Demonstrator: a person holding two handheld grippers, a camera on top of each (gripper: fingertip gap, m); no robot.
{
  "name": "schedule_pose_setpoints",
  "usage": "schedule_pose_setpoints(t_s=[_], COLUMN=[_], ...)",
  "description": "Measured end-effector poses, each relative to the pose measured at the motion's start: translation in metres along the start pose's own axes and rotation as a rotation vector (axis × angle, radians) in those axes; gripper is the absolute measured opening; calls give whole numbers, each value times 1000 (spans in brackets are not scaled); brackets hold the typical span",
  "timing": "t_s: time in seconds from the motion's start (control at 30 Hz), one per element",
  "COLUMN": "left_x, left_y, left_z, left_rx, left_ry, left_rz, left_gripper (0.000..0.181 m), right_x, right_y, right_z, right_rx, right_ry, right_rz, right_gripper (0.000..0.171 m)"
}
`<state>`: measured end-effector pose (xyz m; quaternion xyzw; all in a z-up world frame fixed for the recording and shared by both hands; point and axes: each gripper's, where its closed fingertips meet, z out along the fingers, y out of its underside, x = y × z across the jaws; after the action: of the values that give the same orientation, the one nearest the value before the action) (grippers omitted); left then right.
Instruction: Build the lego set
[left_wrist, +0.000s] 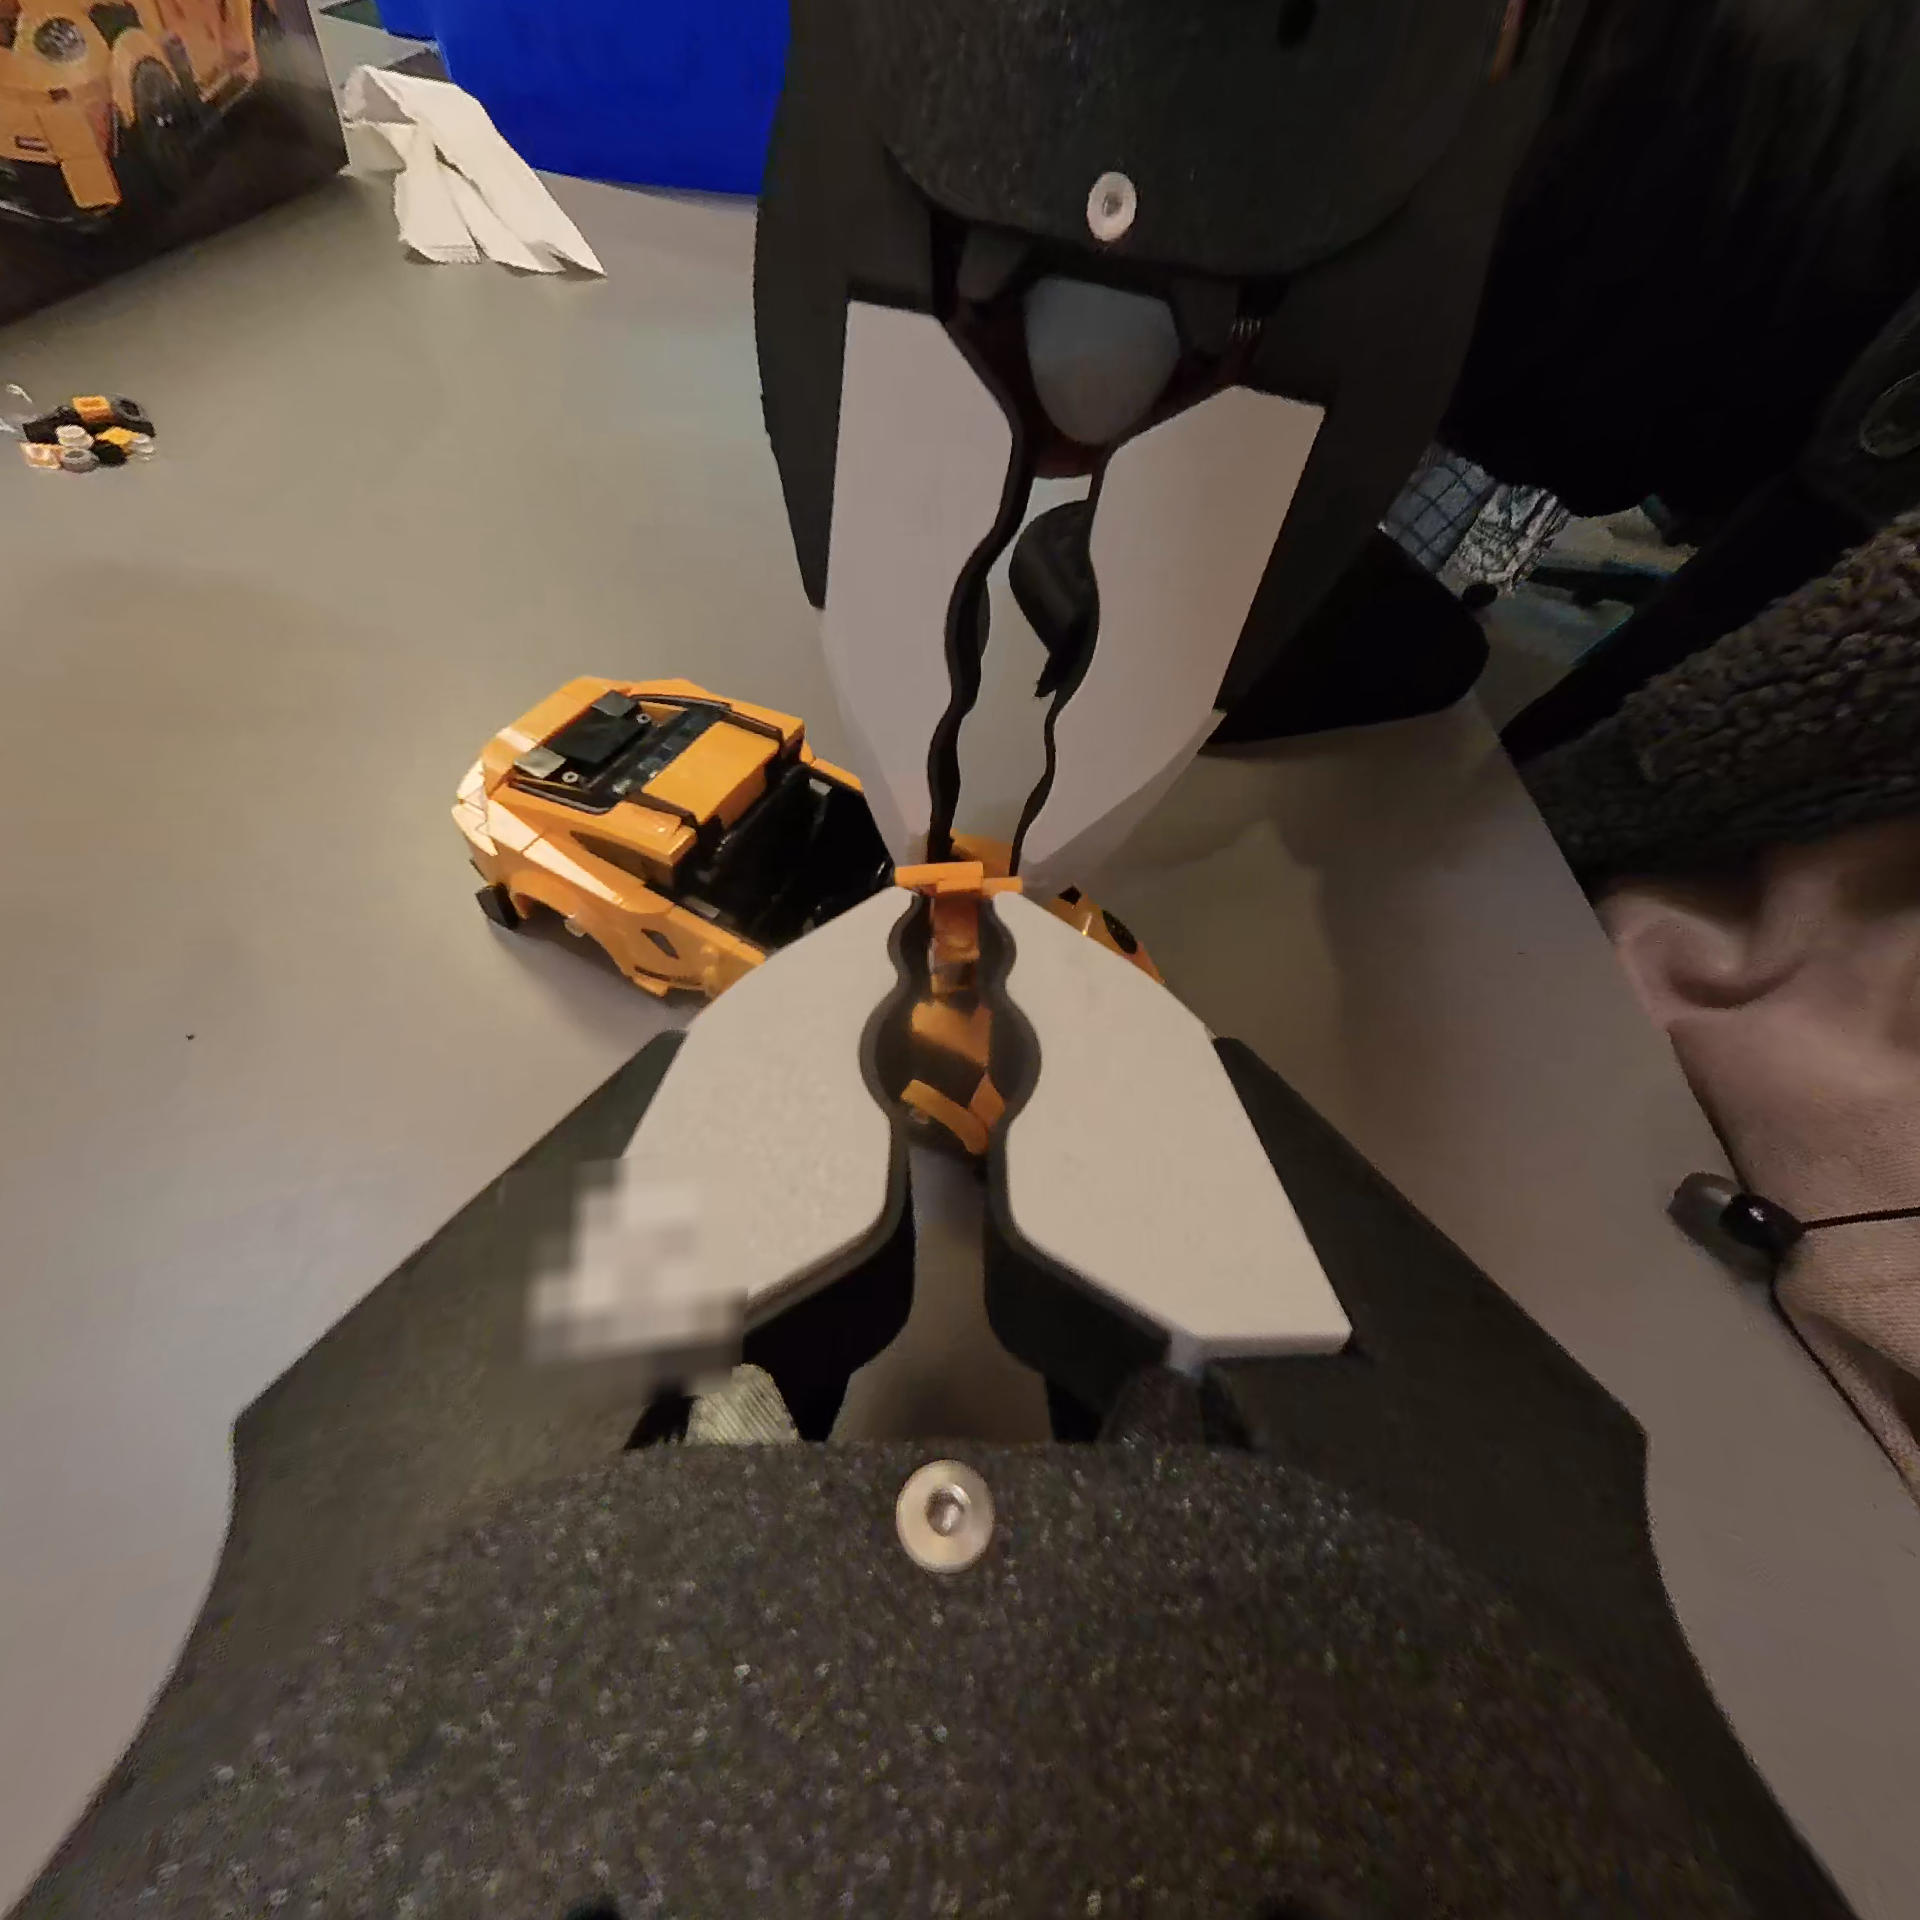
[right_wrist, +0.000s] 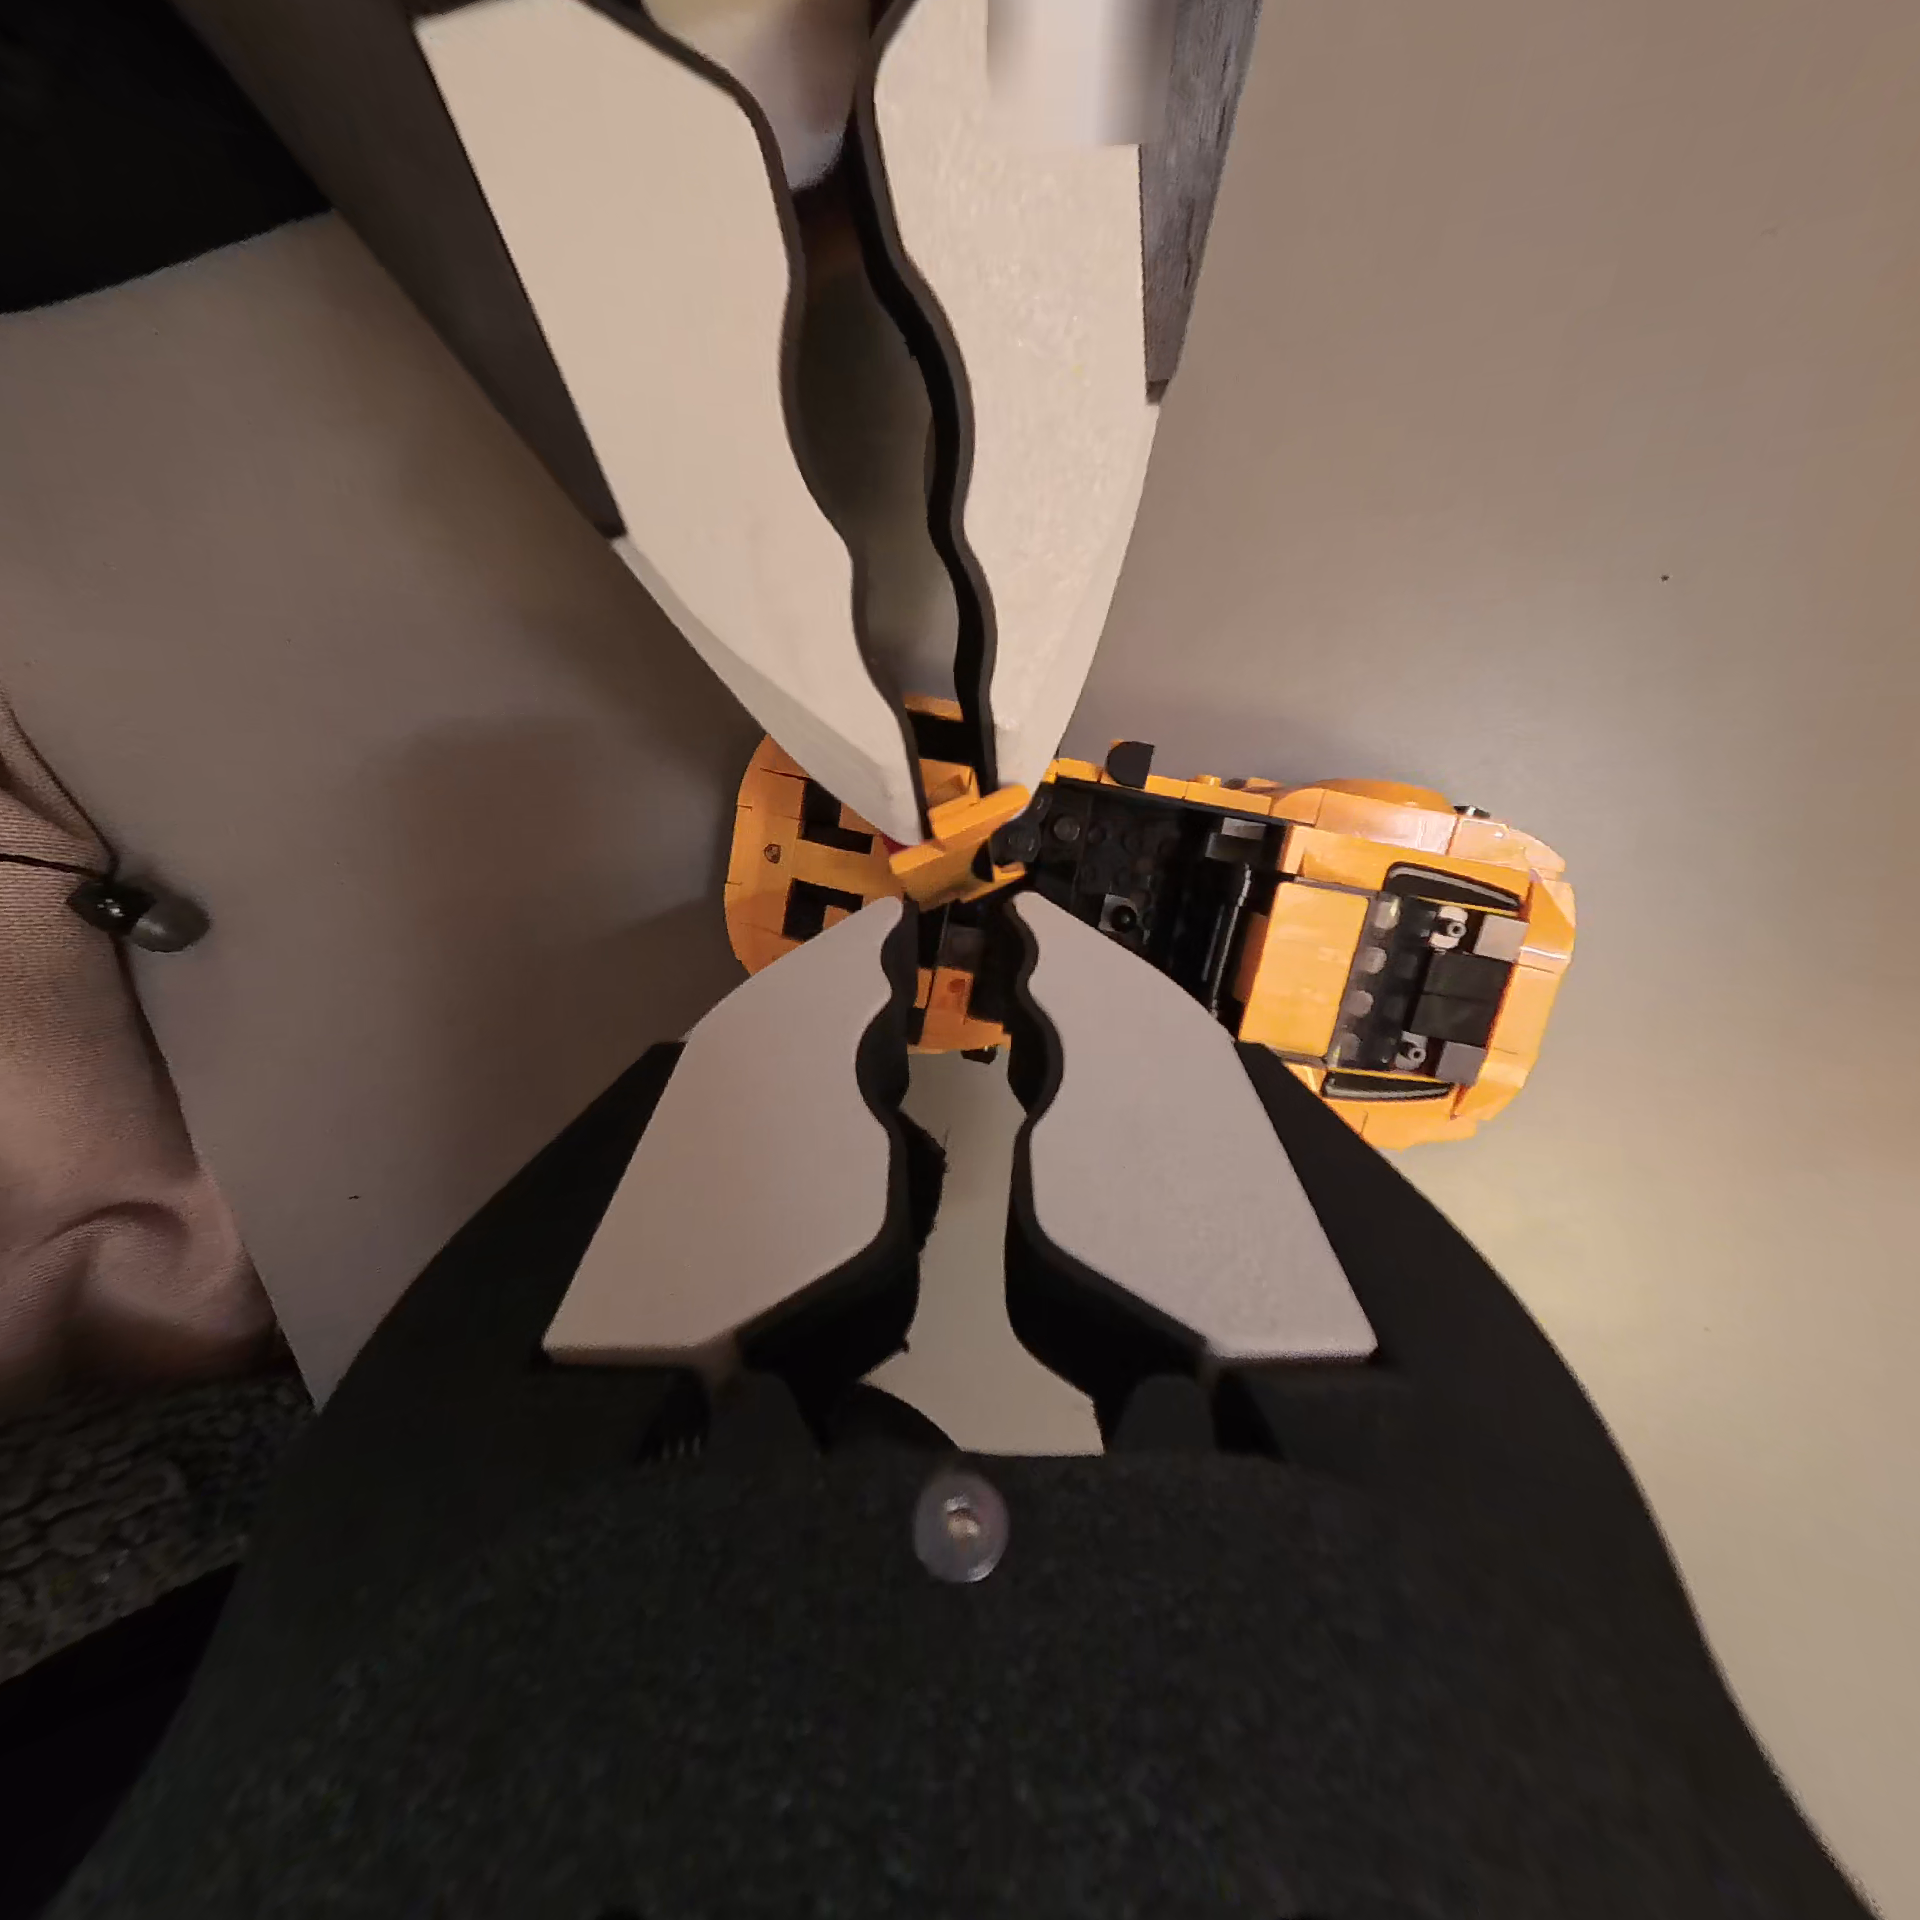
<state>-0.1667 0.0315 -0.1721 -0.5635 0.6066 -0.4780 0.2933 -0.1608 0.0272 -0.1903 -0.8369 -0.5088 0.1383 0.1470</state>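
Two grippers meet tip to tip over an orange lego car (right_wrist: 1299, 935) on the grey table (left_wrist: 312, 675). Left gripper (left_wrist: 951, 904) clamps a small orange piece (left_wrist: 951, 883); right gripper (right_wrist: 961, 914) sits slightly apart, touching it. Car's long axis runs left-right in the right wrist view, black-vented end right.

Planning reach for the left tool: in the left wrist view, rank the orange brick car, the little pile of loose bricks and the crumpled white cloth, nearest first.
1. Orange brick car, just beyond the left tool, to its left.
2. Little pile of loose bricks, far left.
3. Crumpled white cloth, upper left, by the printed box.
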Motion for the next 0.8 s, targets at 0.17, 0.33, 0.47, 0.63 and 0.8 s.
schedule_pose_setpoints(t_s=[0.17, 0.33, 0.47, 0.63, 0.8], left_x=[-3, -3, -2, -3, -6], left_y=[-6, 0, 2, 2, 0], left_z=[-4, -3, -3, -6, -12], left_rx=[39, 12, -3, 3, 29], left_ry=[0, -8, -16, -18, -34], left_rz=[-32, -20, 1, -7, -14], left_gripper=[14, 13, 13, 13, 13], right_x=[1, 0, 0, 0, 3], right_y=[1, 0, 0, -4, -17], right_z=[5, 8, 6, -2, -27], right_rx=[-31, -22, 24, 171, 473], right_ry=[2, -6, -18, -31, -11], right_rz=[-7, -6, 4, 11, 14], right_gripper=[14, 14, 14, 16, 37])
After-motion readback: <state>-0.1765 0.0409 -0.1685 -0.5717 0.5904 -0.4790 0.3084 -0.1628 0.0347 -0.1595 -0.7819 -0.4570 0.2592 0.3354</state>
